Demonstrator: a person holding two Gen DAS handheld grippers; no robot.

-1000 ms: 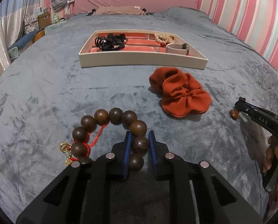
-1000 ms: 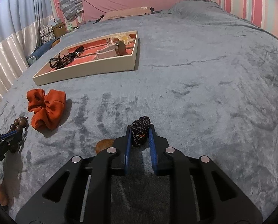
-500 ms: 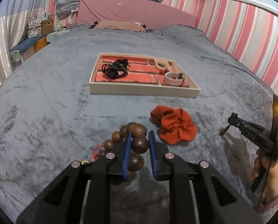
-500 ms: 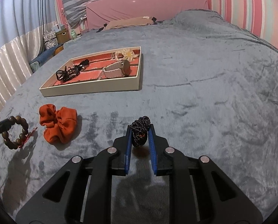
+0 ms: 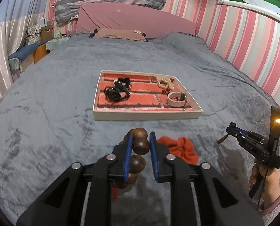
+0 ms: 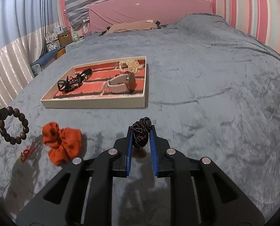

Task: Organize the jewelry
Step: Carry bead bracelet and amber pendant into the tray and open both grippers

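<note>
My left gripper [image 5: 140,143] is shut on a brown wooden bead bracelet [image 5: 139,146] and holds it in the air above the bed; the bracelet also shows hanging at the left of the right wrist view [image 6: 17,130], with a red tassel [image 6: 27,150] below. My right gripper [image 6: 141,135] is shut on a black braided cord [image 6: 140,131] with a brown bead that shows in the left wrist view [image 5: 221,139]. The cream jewelry tray [image 5: 147,115] with pink-red compartments lies ahead on the grey blanket; it also shows in the right wrist view [image 6: 94,103].
An orange scrunchie [image 6: 61,145] lies on the blanket between the grippers and the tray. The tray holds black hair ties [image 5: 117,92], a white watch [image 5: 176,98] and a cream flower piece [image 5: 164,81]. A pillow [image 5: 119,33] and pink headboard lie beyond.
My left gripper lifted the bead bracelet off the blanket and rose. My right gripper also rose with the cord. Both now see the tray from higher up.
</note>
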